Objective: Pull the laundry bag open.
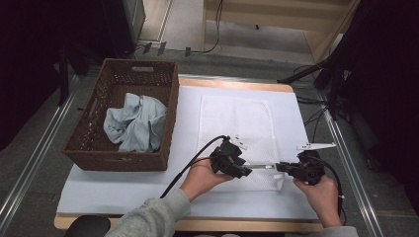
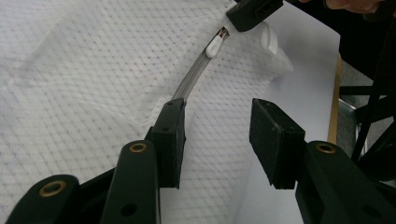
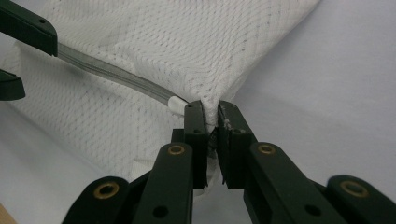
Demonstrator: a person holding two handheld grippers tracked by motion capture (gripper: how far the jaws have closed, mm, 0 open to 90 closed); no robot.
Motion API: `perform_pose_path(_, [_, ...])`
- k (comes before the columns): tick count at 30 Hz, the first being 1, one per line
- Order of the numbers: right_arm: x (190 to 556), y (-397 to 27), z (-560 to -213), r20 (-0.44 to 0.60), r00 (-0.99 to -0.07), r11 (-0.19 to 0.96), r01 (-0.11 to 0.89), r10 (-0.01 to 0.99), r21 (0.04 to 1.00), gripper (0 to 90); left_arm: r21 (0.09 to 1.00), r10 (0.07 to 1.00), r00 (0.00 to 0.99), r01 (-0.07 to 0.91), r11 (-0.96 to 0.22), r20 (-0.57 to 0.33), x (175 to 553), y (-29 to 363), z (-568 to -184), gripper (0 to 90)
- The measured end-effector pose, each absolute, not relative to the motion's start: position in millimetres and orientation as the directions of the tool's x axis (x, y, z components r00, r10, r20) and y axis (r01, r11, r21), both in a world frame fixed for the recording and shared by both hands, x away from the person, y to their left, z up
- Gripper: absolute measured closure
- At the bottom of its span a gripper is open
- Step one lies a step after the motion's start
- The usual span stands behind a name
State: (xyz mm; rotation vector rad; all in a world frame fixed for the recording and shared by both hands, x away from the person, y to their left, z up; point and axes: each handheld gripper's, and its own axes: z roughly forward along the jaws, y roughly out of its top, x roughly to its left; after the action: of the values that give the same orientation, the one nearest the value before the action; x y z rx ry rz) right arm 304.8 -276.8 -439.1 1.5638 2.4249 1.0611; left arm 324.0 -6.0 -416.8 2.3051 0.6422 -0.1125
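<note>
A white mesh bag (image 1: 236,129) is lying on the desk (image 1: 123,190), open room to its right, a basket (image 1: 129,114) at its left. The right gripper (image 3: 211,122) is pinching the bag's near corner; the left gripper (image 2: 218,135), jaws spread, is straddling the zip edge (image 2: 192,77).

Light falls from overhead onto the white sheet (image 1: 296,118) on the table, which glows bright and a little washed out, while the room to the far left and far right sinks into near black. Shadows are soft and short; a faint one lies under the wicker basket (image 1: 94,148) along its near side. The high view is slightly soft and grainy, with no strong glare. In the left gripper view the mesh bag (image 2: 84,70) reads crisp at mid distance, yet the black jaws at the near edge are blurred and the far weave blows out. The right gripper view is dimmer and bluish, with soft focus close up.
</note>
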Motion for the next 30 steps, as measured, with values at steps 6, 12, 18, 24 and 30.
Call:
perform_pose_path(6, [305,-276,-438,0.291,-0.480,0.251,0.780,0.827,0.574,84.5,0.631,0.406,0.875,0.475,-0.613,-0.264,327,-22,-413,56.2])
perform_pose_path(12, [306,-275,-438,0.293,-0.484,0.253,0.779,0.825,0.574,84.6,0.629,0.388,0.886,0.455,-0.630,-0.253,330,-38,-413,59.9])
perform_pose_path(18, [306,-275,-438,0.293,-0.488,0.256,0.776,0.822,0.576,84.6,0.611,0.388,0.883,0.464,-0.642,-0.263,333,-46,-426,61.8])
perform_pose_path(24, [306,-275,-437,0.299,-0.488,0.253,0.778,0.820,0.575,84.7,0.615,0.400,0.874,0.479,-0.626,-0.274,340,-52,-439,65.7])
perform_pose_path(30, [306,-276,-437,0.302,-0.490,0.250,0.775,0.818,0.580,84.6,0.602,0.409,0.868,0.492,-0.629,-0.281,345,-57,-448,66.1])
